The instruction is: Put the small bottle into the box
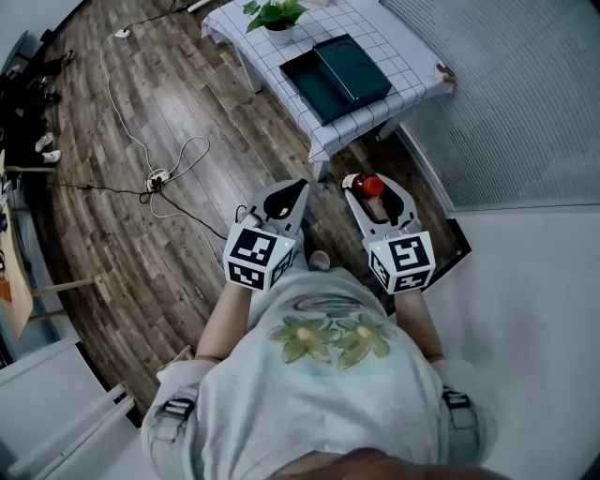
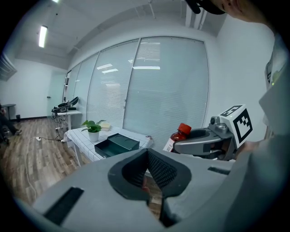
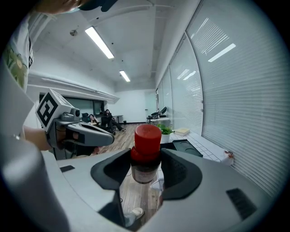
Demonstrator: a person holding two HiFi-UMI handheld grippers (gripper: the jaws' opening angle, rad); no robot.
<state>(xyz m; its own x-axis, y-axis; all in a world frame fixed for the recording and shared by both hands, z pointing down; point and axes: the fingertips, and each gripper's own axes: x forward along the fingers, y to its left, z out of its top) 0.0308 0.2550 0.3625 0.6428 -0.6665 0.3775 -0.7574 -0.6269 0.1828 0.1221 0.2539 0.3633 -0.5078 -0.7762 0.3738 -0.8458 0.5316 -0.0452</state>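
Cable (image 1: 141, 141) loose on the wood floor (image 1: 187, 94), ahead and to the left of the left tongs.

Left tongs (image 1: 298, 187): jaws drawn together with only a thin slit between the pads. Nothing gripped. Held at the person's waist, pointing forward.

Right tongs (image 3: 146, 170): just beside the left pair, level with it, apart. Jaws clamped on the small bottle (image 3: 145, 152), one pad on each side of the neck and shoulder. Bottle upright, with its red cap (image 3: 147, 136) standing clear above the pads.

Box (image 1: 336, 75): dark green, lid open, well ahead of both tongs and a little left of the right pair. It lies on the surface (image 1: 398, 42), which has a checked cloth. Potted plant (image 1: 277, 14) sits at the surface's far left corner, beyond the box.

Slatted blinds (image 1: 506, 94) to the right of the right tongs.
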